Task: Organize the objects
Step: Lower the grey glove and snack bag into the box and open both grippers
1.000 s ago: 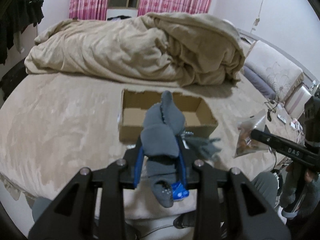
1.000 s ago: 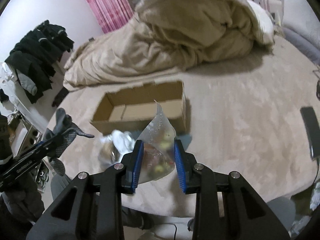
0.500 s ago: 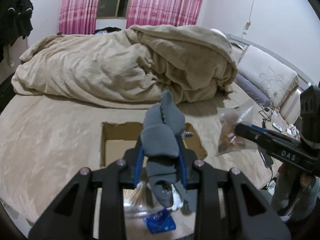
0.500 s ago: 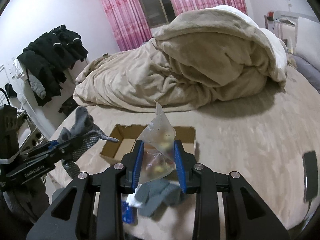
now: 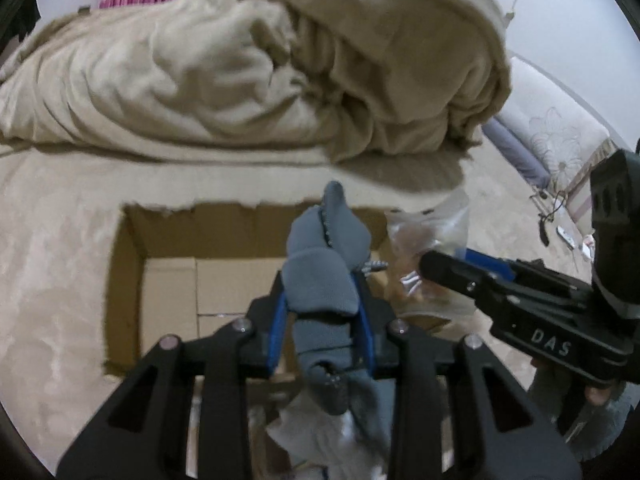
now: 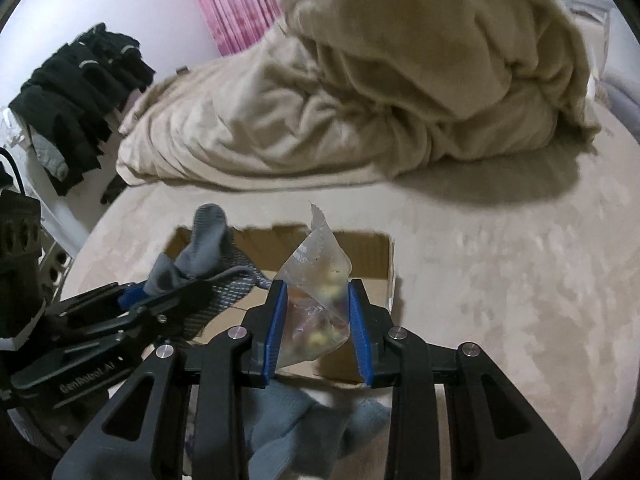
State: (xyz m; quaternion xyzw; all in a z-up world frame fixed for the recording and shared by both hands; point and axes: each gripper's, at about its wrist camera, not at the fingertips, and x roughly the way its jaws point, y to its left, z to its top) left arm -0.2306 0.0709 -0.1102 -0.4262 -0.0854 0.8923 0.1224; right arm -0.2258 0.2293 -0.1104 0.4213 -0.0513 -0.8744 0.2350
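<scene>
My left gripper (image 5: 322,320) is shut on a grey sock (image 5: 324,264) and holds it over the open cardboard box (image 5: 168,280) on the bed. My right gripper (image 6: 318,324) is shut on a clear plastic bag of snacks (image 6: 316,280) and holds it over the box's right part (image 6: 372,256). The right gripper (image 5: 444,272) with its bag (image 5: 428,240) shows at the right in the left wrist view. The left gripper (image 6: 160,296) with the sock (image 6: 204,244) shows at the left in the right wrist view.
A rumpled beige duvet (image 5: 280,64) lies behind the box. More grey cloth (image 6: 288,420) lies on the bed in front of the box. Dark clothes (image 6: 76,92) hang at the left. A pillow (image 5: 556,136) is at the right.
Both grippers have moved forward and down over the box with the sock and the bag still held. The box now fills the middle of both views.
</scene>
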